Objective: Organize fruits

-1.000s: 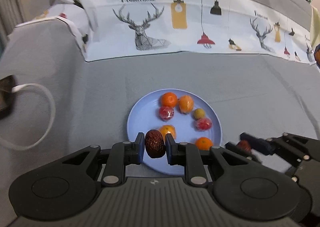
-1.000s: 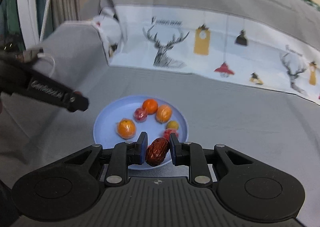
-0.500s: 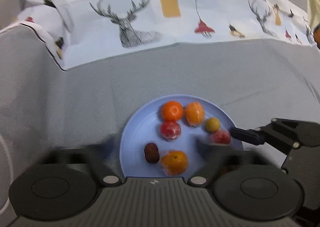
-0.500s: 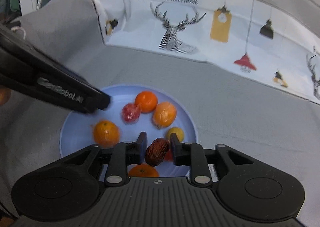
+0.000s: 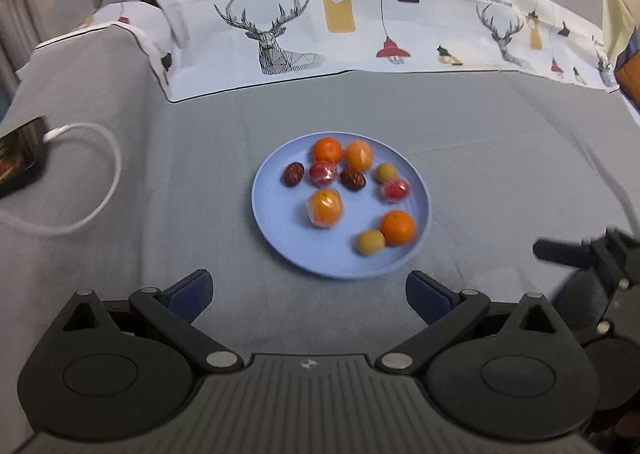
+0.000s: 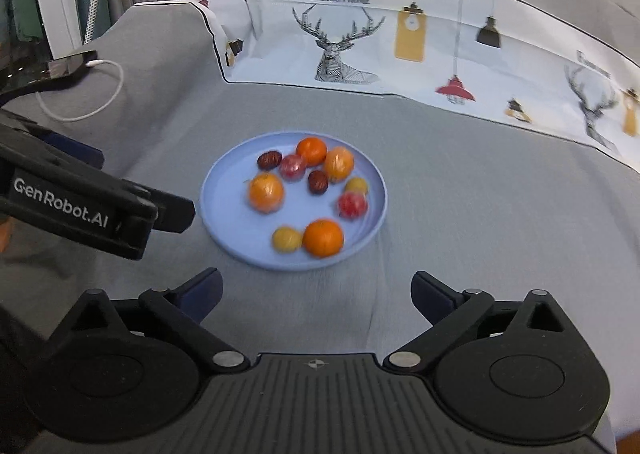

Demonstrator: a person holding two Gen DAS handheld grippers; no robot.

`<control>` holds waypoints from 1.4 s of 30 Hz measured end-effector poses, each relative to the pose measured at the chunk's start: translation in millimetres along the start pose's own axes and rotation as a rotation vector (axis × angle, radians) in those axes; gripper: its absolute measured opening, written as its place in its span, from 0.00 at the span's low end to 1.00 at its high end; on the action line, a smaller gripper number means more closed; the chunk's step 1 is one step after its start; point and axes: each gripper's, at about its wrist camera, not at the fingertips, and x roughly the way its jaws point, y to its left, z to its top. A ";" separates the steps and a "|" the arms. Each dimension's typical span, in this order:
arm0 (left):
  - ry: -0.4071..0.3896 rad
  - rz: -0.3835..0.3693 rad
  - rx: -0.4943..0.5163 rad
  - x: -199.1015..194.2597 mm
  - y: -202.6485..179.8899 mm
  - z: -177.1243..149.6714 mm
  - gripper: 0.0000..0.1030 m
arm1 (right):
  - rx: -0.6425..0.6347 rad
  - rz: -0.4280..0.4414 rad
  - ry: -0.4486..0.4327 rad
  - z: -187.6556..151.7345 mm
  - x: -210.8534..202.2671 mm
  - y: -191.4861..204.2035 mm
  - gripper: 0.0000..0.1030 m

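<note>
A blue plate (image 5: 280,250) lies flat, holding nine fruits: oranges (image 5: 397,228) at twelve, centre and five o'clock, two dark dates (image 5: 293,174) toward ten, wrapped red fruits (image 5: 394,189), and small yellow ones (image 5: 371,242).

Both wrist views looked steeply down and forward past their own finger pairs, near the grey cloth (image 5: 500,141), left view from the plate's left, right view from its right, sharing the blue plate (image 5: 276,230) (image 6: 218,209) and deer-print fabric (image 6: 348,41)
</note>
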 end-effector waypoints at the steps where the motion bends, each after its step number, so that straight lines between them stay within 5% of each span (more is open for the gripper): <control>1: -0.006 0.001 -0.007 -7.9 -1.0 -5.2 1.00 | 0.006 -0.003 0.009 -5.3 -7.2 3.0 0.99; 18: -0.092 0.056 -0.084 -84.9 -9.9 -62.0 1.00 | -0.068 -0.075 -0.155 -34.5 -91.8 31.1 0.99; 30: -0.178 0.136 -0.048 -97.5 -21.0 -45.4 1.00 | -0.034 -0.108 -0.233 -29.8 -113.1 25.2 0.99; 42: -0.140 0.146 -0.049 -89.1 -15.7 -45.0 1.00 | -0.038 -0.115 -0.231 -31.1 -113.7 26.5 0.99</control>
